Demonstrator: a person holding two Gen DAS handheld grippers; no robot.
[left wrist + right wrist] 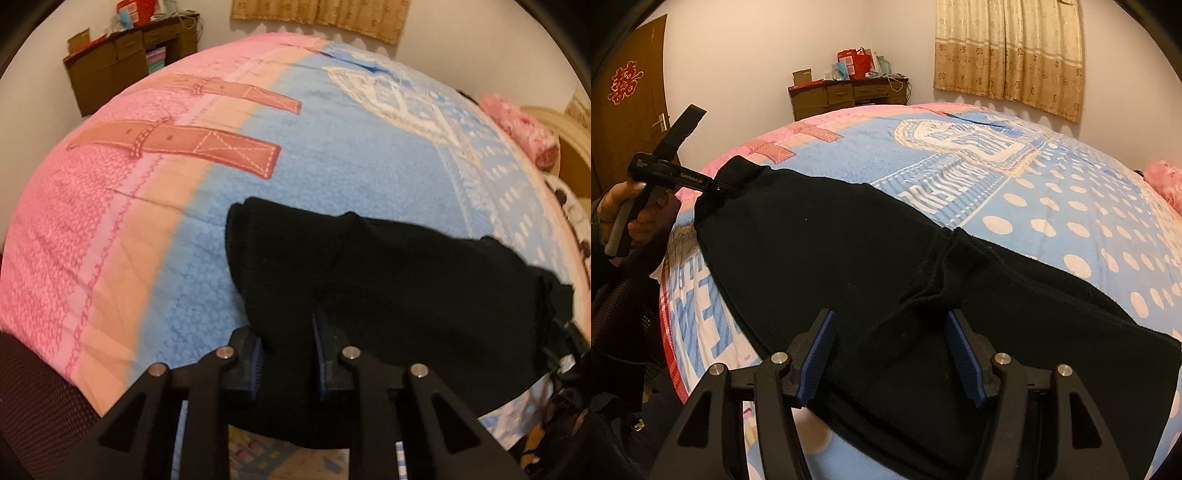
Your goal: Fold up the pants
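Black pants (831, 258) lie lengthwise along the near edge of a bed with a pink and blue cover (1034, 206). In the left wrist view the pants (406, 277) fill the gap between the pads of my left gripper (288, 332), which is shut on one end of them. The right wrist view shows that left gripper (718, 188) pinching the far left end, slightly raised off the cover (332, 147). My right gripper (890, 332) stands open over the crotch area, its blue pads wide apart on either side of the cloth.
A person's hand (639, 218) holds the left gripper's handle. Against the far wall stands a cluttered wooden desk (846, 94), with a curtain (1008, 55) to its right and a door (631, 110) to its left. A pink pillow (524, 129) lies at the bed's right end.
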